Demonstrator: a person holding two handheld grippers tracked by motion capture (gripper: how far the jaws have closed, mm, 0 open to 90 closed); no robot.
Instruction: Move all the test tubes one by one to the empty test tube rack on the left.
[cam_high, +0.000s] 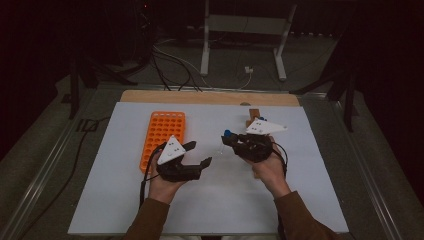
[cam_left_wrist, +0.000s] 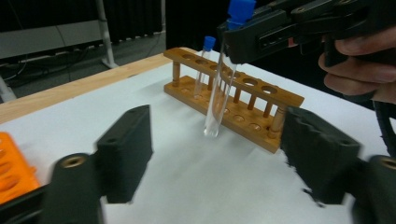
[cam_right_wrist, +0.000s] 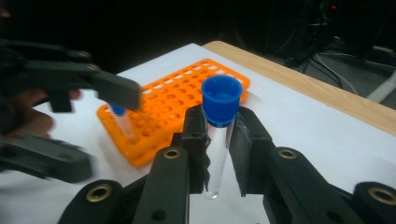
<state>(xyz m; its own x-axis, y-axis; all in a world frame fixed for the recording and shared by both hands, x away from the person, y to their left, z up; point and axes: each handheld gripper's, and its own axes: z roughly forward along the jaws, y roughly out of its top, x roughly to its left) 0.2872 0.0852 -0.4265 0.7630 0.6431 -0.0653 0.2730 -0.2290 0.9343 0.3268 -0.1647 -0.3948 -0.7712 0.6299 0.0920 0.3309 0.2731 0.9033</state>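
My right gripper (cam_high: 229, 140) (cam_right_wrist: 218, 122) is shut on a clear test tube (cam_right_wrist: 216, 158) with a blue cap (cam_right_wrist: 221, 100), which it holds upright above the white mat. My left gripper (cam_high: 198, 153) (cam_left_wrist: 224, 156) stands open a little to the left of it, with nothing between its pads. In the left gripper view the held tube (cam_left_wrist: 216, 100) hangs ahead of the jaws, in front of a wooden rack (cam_left_wrist: 243, 105). A second blue-capped tube (cam_left_wrist: 204, 65) stands in that rack. An orange rack (cam_high: 162, 136) (cam_right_wrist: 182, 105) lies at the left and holds another capped tube (cam_right_wrist: 122, 119).
A white mat (cam_high: 215, 200) covers the table, with a bare wooden strip (cam_high: 210, 97) along its far edge. The wooden rack (cam_high: 253, 116) stands behind my right gripper. Beyond the table are cables and a metal stand (cam_high: 240, 30) on the floor.
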